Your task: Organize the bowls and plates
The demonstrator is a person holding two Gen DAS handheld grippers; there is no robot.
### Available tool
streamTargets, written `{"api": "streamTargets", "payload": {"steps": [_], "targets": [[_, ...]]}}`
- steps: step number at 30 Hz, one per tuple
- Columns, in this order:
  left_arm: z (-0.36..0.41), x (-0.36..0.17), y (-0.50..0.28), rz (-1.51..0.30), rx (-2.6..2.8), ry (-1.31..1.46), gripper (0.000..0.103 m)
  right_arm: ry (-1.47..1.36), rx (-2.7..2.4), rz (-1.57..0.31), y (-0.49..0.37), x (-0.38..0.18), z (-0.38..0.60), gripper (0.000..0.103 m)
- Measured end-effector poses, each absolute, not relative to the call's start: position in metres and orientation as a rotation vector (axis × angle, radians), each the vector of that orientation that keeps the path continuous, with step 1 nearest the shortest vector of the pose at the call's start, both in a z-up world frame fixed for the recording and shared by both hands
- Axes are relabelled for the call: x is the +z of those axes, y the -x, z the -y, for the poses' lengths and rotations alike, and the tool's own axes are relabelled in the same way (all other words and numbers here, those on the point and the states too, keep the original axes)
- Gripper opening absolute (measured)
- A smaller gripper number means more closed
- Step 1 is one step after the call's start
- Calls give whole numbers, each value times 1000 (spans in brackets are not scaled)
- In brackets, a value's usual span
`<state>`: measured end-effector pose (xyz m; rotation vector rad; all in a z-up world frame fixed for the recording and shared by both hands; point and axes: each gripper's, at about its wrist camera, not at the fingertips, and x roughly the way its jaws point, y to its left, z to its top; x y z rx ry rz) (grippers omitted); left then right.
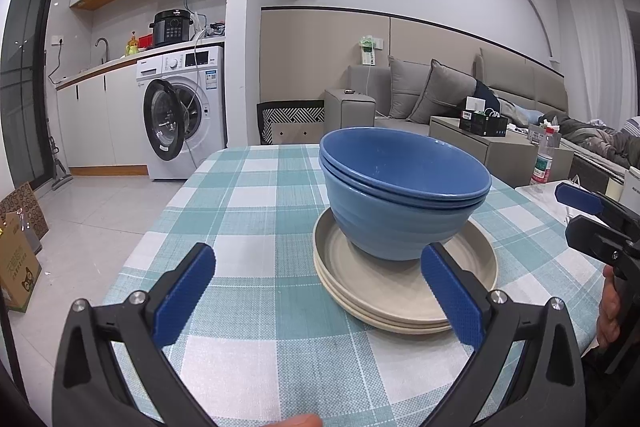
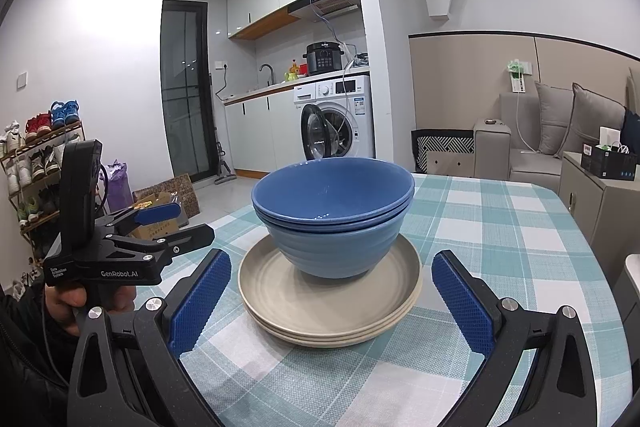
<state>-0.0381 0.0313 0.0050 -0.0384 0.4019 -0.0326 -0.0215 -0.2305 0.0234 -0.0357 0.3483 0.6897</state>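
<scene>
Presently your left gripper (image 1: pixel 318 289) and right gripper (image 2: pixel 332 297) both stand spread, holding nothing; nested blue bowls (image 2: pixel 334 217) rest on stacked beige plates (image 2: pixel 330 301) at twelve o'clock on the checked tablecloth (image 2: pixel 500 227).

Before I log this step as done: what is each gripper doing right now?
Left gripper: open, holding nothing, short of the beige plates.
Right gripper: open, holding nothing, fingers either side of the plates and blue bowls.
</scene>
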Motion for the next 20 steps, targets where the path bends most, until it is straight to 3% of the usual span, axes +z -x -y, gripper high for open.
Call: {"api": "streamTargets", "payload": {"steps": [20], "targets": [[-30,3,38,-407,-39,50,103,33,694,-355,23,22,227,102]]}}
